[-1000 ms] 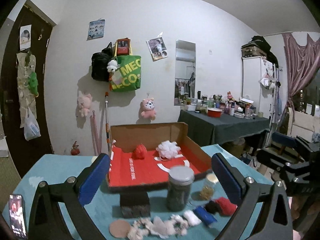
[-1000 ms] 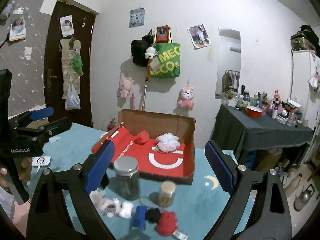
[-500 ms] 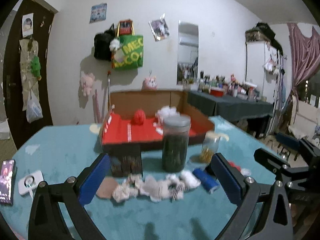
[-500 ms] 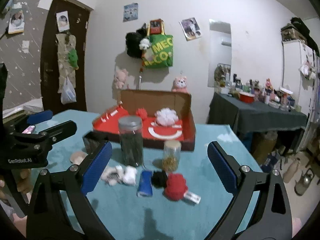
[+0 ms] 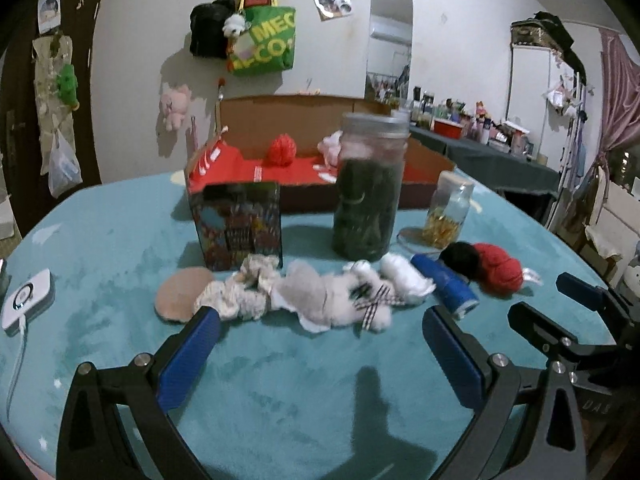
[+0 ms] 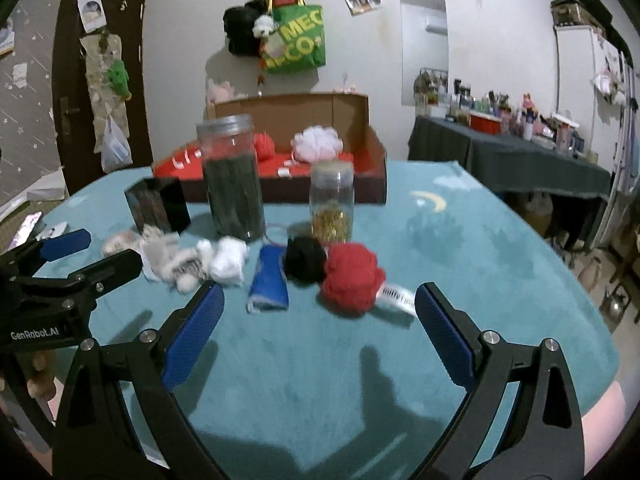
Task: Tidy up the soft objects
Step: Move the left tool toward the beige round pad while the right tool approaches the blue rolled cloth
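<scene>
Hovering over teal table (image 5: pixel 120 240), left gripper (image 5: pixel 320 332) jaws spread wide, empty, right gripper (image 6: pixel 318 304) likewise wide and empty, soft items in a row mid-frame: grey plush (image 5: pixel 332 300), blue roll (image 6: pixel 269 280), red pom (image 6: pixel 352 276), box (image 6: pixel 360 136) behind

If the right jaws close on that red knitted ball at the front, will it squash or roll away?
The red knitted ball looks soft and lumpy, so it will probably squash rather than resist. It is likely light. Its rounded shape could roll, though the fuzzy teal cloth and its label tag should damp that.
</scene>
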